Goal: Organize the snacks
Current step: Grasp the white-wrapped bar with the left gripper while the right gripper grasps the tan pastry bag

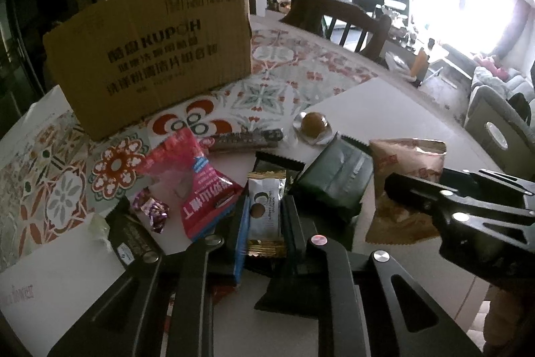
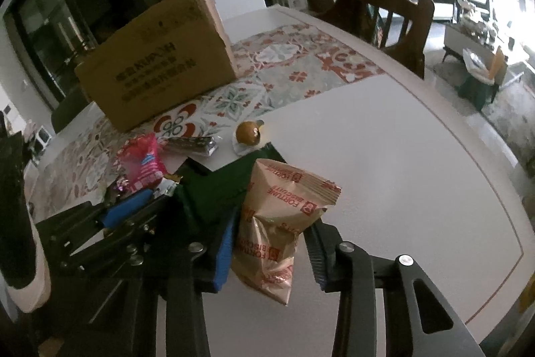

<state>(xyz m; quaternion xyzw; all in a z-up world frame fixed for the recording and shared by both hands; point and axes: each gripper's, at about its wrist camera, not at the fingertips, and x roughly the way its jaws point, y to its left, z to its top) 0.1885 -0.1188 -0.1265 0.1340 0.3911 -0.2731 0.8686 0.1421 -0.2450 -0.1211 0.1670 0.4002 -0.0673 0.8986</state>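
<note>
A pile of snacks lies on the white table in front of a cardboard box. My left gripper is shut on a small white chocolate packet in the pile. My right gripper is shut on a beige fortune biscuit bag, also seen in the left wrist view. Around them lie a pink packet, a dark green packet, a dark bar, a purple candy and a round golden ball. The box stands behind the pile.
A patterned runner crosses the table under the box. A wooden chair stands at the far side. The table's curved edge runs along the right, with a living room beyond it.
</note>
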